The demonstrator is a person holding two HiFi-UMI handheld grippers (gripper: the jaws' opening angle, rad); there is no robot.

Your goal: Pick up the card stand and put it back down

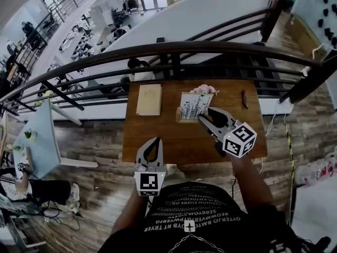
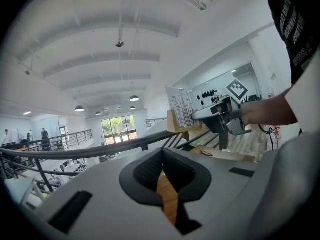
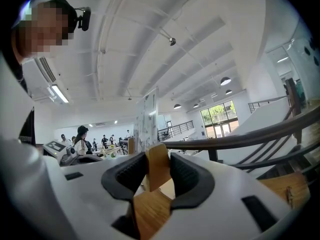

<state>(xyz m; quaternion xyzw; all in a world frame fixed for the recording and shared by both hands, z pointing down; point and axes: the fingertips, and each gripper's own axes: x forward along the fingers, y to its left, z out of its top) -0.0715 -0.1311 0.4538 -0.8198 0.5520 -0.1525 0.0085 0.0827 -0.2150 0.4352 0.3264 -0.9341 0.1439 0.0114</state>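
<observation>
Wooden surface [image 1: 158, 141], brown, seen from the head view. It carries the card stand [image 1: 194, 107] at far centre, just in front of a pink flower sprig [image 1: 203, 89]. A pale board [image 1: 149, 99] lies to its left and a small dark item [image 1: 244, 99] well to its right. The stand's long axis runs left to right. The right gripper [image 1: 206, 115] meets its right end from the near right. The left gripper [image 1: 154, 141] sits at the near edge, well apart from the stand, so the right is plainly the nearer. Left gripper view: the left gripper [image 2: 163, 171] has its jaws drawn in to a narrow slit with nothing between them, only a strip of surface showing through. Far right in this view, the patterned card and its wooden base [image 2: 180, 113] stand upright, with the right gripper [image 2: 199, 116] at their end. Whether the base rests on the surface or is raised above it cannot be told here. Right gripper view: the right gripper [image 3: 158, 159] is clenched on a wooden end block of the card stand [image 3: 156, 176], a pad on each side, with the card [image 3: 148, 119] rising upright beyond it. Judgement: the grasp looks made at one end only, so any lift or set-down should keep the long base level.
</observation>
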